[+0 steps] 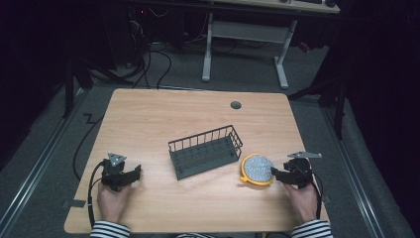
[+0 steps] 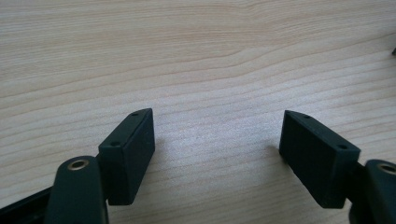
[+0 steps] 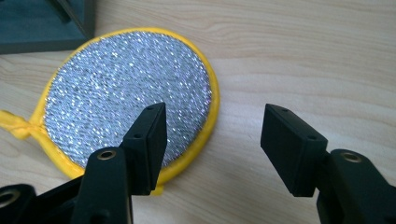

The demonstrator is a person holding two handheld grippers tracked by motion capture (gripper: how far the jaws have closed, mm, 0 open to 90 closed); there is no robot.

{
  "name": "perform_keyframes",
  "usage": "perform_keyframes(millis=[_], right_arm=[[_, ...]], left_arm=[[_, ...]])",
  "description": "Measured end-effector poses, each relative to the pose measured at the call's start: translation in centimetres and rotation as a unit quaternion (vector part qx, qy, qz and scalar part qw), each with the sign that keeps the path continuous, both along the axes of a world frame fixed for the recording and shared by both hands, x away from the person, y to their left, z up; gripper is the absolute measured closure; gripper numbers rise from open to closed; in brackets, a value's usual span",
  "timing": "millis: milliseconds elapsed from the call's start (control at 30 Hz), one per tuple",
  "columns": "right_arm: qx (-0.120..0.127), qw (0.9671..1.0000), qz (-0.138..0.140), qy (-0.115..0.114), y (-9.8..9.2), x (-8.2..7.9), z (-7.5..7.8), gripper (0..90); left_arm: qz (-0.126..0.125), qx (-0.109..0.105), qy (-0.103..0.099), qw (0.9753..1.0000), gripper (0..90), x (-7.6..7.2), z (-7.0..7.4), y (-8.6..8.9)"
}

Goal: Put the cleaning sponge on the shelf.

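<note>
High view first: a person sits at the wooden table with one gripper in each hand, striped sleeves at the near edge. The right gripper rests low on the table at the right side, and its jaws point at the scrubber, a round silver pad with a yellow rim. The scrubber lies flat on the table, just beside the right end of the wire basket, which stands near the middle; if the two touch, I cannot tell from here.

From the right gripper view, the right gripper has its jaws wide apart. One jaw is above the near edge of the scrubber, the other is over bare wood, and nothing is between them.

The left gripper rests at the left side, well apart from the basket. Its own view shows the left gripper with jaws wide, holding nothing, over bare wood.
</note>
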State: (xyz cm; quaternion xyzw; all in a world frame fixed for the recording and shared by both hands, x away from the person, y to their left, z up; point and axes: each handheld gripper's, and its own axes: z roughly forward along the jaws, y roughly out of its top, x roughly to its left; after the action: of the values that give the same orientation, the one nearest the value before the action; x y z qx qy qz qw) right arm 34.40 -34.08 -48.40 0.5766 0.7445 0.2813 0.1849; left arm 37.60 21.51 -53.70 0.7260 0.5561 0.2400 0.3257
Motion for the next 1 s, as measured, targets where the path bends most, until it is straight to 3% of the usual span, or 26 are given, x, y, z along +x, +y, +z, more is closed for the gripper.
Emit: perform_keyframes(millis=[200,500,1000], right_arm=[[0.008,0.9995,0.02,0.023,1.0,0.8,0.2,40.4],[0.029,0.9973,0.027,0.062,1.6,2.0,0.2,34.7],[0.02,0.994,0.035,0.102,2.9,4.2,-0.4,34.6]], left_arm=[[0.0,0.0,0.0,1.0,27.2,0.0,0.0,0.0],[-0.001,0.0,0.001,1.0,27.2,0.0,0.0,0.0],[-0.008,0.0,0.0,1.0,26.3,0.0,0.0,-0.1]])
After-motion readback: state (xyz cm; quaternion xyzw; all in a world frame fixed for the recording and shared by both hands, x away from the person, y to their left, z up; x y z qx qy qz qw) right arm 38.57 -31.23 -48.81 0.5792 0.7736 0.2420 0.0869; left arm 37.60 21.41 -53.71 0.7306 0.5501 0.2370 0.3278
